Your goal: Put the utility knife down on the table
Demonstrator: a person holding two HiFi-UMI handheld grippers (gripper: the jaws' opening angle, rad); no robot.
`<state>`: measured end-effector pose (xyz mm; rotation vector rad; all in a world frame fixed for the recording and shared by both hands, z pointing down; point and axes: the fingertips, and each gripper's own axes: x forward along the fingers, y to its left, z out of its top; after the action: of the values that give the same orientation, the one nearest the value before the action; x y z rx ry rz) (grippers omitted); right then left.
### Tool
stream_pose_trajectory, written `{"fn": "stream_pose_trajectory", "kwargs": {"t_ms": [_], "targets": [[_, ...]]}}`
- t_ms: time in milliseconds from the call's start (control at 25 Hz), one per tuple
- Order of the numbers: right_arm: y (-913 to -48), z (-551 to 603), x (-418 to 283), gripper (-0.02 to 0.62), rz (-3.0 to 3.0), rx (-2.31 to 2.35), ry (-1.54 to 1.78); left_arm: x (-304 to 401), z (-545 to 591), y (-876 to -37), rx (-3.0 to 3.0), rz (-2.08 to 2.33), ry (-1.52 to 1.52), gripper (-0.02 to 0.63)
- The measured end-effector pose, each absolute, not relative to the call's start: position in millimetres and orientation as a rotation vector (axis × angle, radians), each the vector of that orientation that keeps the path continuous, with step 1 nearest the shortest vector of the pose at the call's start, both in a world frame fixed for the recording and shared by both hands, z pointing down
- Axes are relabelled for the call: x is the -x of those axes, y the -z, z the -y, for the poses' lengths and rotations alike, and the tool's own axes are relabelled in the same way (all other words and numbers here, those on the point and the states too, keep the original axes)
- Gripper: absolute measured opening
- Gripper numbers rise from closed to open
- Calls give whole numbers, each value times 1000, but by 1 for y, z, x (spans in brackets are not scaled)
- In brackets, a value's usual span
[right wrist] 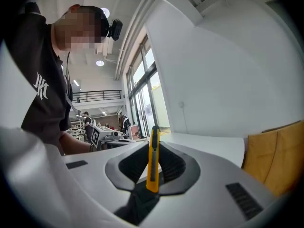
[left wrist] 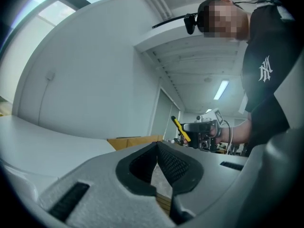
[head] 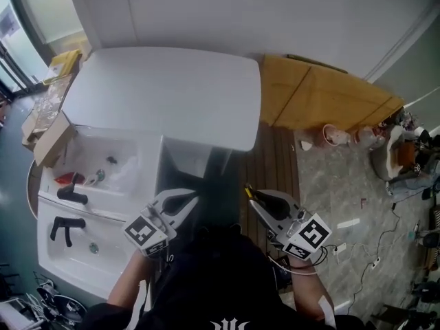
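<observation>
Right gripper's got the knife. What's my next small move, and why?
Probably carry the right gripper forward and left, over the white table. It is shut on the yellow utility knife, and in the head view it hangs short of the table's near edge, above wooden flooring, so opening here would likely drop it.

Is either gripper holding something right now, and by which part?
The right gripper holds the yellow utility knife by its body, one end poking past the jaws. The left gripper is shut, empty.
</observation>
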<state>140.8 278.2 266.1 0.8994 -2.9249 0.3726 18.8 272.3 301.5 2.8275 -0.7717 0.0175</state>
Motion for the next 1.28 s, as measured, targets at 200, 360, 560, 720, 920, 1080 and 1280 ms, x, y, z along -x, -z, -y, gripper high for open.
{"fn": "stream_pose_trajectory", "kwargs": {"t_ms": [200,360,560,720,920,1080,1280], "targets": [[-279,-241,-157,54,2927,-928,-413,-26,-237,-313,-2820,777,-64,5],[-287,-197,-173,54,2955,-903,-425,-40,-197,-317,-2790,794,-83,5],[-286,-130,-200,54,2995,-818,-421,-75,-134,-301,-2769,832,15,5],[-279,-78,-226,54,3031,-739,-403,-104,-79,-293,-2721,884,55,5],[-295,-28,-252,54,3058,-661,-459,-121,-33,-288,-2697,983,39,5],[-305,9,-257,54,3065,-666,-495,-118,-9,-296,-2658,1020,-61,5],[-313,58,-236,54,3043,-681,-523,-93,35,-316,-2658,1000,-103,5]]}}
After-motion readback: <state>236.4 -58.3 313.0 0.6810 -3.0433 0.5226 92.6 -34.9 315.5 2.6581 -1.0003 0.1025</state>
